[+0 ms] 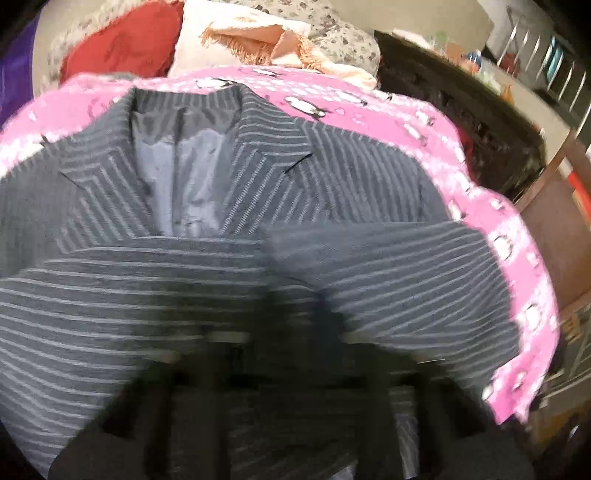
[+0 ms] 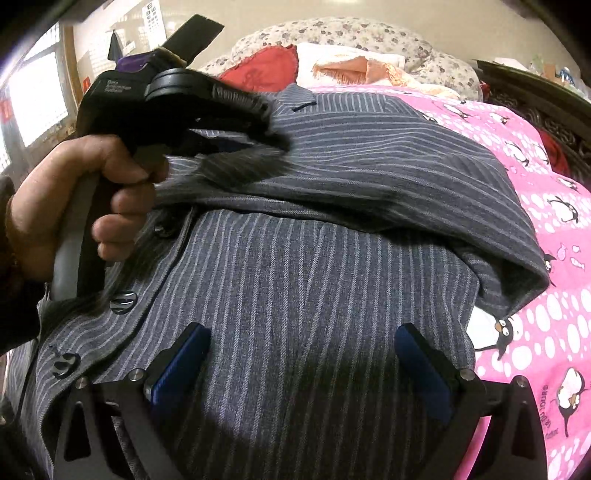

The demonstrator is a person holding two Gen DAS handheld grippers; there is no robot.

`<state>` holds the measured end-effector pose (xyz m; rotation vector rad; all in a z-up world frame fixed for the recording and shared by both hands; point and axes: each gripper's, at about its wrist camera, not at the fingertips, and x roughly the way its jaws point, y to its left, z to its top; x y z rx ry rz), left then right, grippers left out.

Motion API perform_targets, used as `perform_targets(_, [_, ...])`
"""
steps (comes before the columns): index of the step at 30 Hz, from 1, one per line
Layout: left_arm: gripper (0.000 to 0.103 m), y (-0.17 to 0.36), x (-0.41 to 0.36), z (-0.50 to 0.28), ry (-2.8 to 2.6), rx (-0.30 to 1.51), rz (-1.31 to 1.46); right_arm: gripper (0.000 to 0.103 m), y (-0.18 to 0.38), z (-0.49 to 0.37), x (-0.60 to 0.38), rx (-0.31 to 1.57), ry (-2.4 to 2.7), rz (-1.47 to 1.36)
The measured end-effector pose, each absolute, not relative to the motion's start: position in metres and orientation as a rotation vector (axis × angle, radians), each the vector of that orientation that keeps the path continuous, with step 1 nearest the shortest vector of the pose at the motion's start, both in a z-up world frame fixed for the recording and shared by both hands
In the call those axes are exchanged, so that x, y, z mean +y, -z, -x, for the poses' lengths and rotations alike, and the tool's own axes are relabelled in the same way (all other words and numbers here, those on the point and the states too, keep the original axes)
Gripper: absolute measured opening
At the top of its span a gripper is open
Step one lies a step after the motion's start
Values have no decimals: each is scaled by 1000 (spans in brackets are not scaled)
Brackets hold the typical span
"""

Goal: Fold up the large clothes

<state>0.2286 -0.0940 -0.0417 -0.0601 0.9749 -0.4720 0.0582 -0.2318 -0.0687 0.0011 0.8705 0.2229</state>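
Note:
A grey pinstriped suit jacket (image 1: 351,173) lies face up on a pink blanket, collar and lining away from me. One sleeve (image 2: 388,173) is folded across its chest. In the left wrist view my left gripper (image 1: 288,332) is a dark blur low in the middle, jaws together with striped cloth gathered at them. The right wrist view shows a hand (image 2: 74,206) holding that left gripper (image 2: 273,142), which is pinched on the sleeve's end. My right gripper (image 2: 303,350) hovers open over the jacket's front (image 2: 295,277), near the buttons (image 2: 123,302), with its blue pads (image 2: 184,358) wide apart and nothing between them.
The pink penguin-print blanket (image 2: 546,258) covers the bed to the right. A red pillow (image 1: 125,40), a peach fringed cloth (image 1: 258,40) and floral bedding (image 2: 369,33) lie beyond the collar. A dark carved bed frame (image 1: 461,122) and a wooden chair (image 1: 546,236) stand at the right.

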Motion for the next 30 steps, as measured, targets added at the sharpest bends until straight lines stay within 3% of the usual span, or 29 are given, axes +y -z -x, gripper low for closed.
perform_targets(6, [5, -5, -65, -184, 463, 777, 23, 101, 68, -54, -230, 862, -205, 13])
perform_targets(13, [3, -64, 42, -154, 290, 607, 122, 101, 67, -51, -229, 865, -198, 19])
perform_targets(19, [2, -21, 122, -174, 100, 730, 216, 102, 67, -53, -228, 867, -194, 19])
perform_targets(24, [3, 11, 116, -170, 146, 814, 269, 102, 67, -53, -228, 868, -196, 16])
perform_targets(25, [7, 12, 108, -169, 171, 821, 268, 102, 67, -53, -228, 869, -197, 15])
perform_targets(27, [27, 17, 84, -167, 224, 844, 247, 102, 67, -54, -229, 870, -198, 12])
perform_targets(28, [44, 20, 75, -166, 238, 850, 223, 102, 67, -55, -229, 870, -199, 11])
perform_targets(30, [49, 24, 51, -160, 266, 835, 149, 102, 67, -55, -230, 870, -199, 9])
